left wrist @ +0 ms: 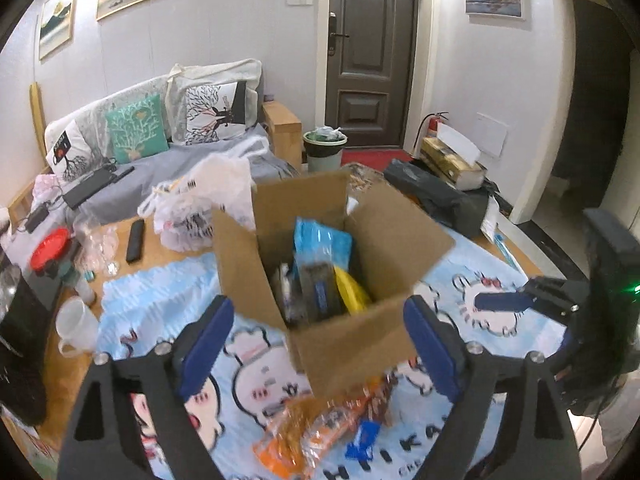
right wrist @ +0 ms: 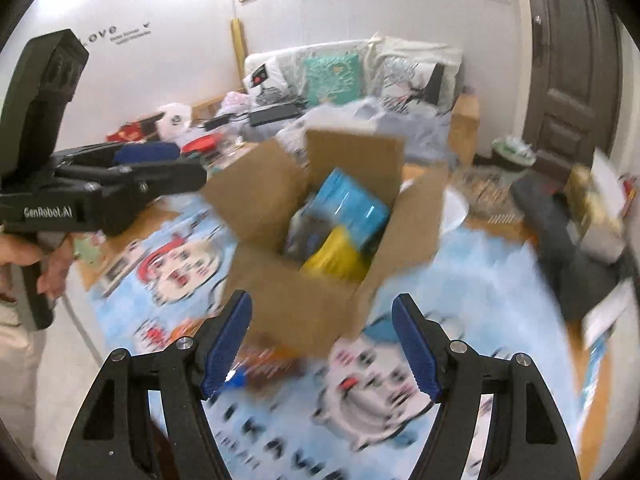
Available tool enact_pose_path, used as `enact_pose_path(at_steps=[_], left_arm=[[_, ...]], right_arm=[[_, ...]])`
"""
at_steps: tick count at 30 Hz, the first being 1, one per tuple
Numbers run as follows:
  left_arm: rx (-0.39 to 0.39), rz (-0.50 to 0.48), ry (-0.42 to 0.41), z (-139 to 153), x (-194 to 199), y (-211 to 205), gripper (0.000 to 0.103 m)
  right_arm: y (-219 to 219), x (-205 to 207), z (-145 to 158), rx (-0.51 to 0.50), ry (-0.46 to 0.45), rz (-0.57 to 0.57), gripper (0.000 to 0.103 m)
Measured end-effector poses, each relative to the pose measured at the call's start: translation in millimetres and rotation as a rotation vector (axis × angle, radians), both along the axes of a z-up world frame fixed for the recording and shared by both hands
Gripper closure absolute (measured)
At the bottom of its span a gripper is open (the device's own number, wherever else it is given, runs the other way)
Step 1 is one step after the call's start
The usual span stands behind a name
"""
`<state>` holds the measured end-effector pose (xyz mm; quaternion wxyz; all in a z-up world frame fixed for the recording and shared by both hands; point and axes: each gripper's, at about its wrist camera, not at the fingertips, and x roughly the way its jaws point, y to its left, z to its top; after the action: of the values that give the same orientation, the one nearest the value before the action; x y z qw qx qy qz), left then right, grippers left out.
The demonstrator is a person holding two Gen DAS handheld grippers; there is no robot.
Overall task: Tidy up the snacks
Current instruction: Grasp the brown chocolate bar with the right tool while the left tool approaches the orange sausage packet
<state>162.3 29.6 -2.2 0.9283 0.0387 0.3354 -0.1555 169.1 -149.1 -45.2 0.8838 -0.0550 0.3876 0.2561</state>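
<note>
1. Covering most of the worktop (left wrist: 168, 258), a cartoon-print cloth (left wrist: 160, 296) carries everything that matters.
2. Standing mid-cloth, the open cardboard box (left wrist: 360, 332) already holds a blue packet (left wrist: 322, 236) and a yellow one (left wrist: 350, 290), upright inside.
3. Lying loose against the box's near wall, toward the worktop's front edge, are the orange snack packets (left wrist: 304, 428), their long axis running slantwise across the view.
4. Hovering directly over them, the left gripper (left wrist: 320, 350) has jaws wide and empty; it looks the nearer.
5. Off to the side, the right gripper (right wrist: 322, 346) also has wide, empty jaws.
</note>
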Motion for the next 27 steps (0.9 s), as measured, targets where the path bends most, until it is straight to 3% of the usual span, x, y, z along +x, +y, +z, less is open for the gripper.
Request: enact_pose_path(at_steps=[6, 9, 16, 21, 27], left_arm=[[-0.050, 0.022, 0.057, -55, -30, 16, 0.016], [-0.032, 0.037, 0.106, -83, -30, 23, 0.016], [-0.067, 0.058, 0.191, -134, -24, 38, 0.016], [-0.075, 0.079, 0.212, -145, -17, 47, 0.016], [-0.090, 0.066, 0.197, -142, -21, 52, 0.019]], right_arm=[[5, -28, -59, 0.010, 0.091, 0.052, 0.033], [3, -27, -86, 0.034, 0.162, 0.050, 0.033], [14, -18, -121, 0.048, 0.251, 0.040, 0.033], [38, -16, -128, 0.073, 0.267, 0.048, 0.033], [66, -11, -134, 0.018, 0.243, -0.014, 0.033]])
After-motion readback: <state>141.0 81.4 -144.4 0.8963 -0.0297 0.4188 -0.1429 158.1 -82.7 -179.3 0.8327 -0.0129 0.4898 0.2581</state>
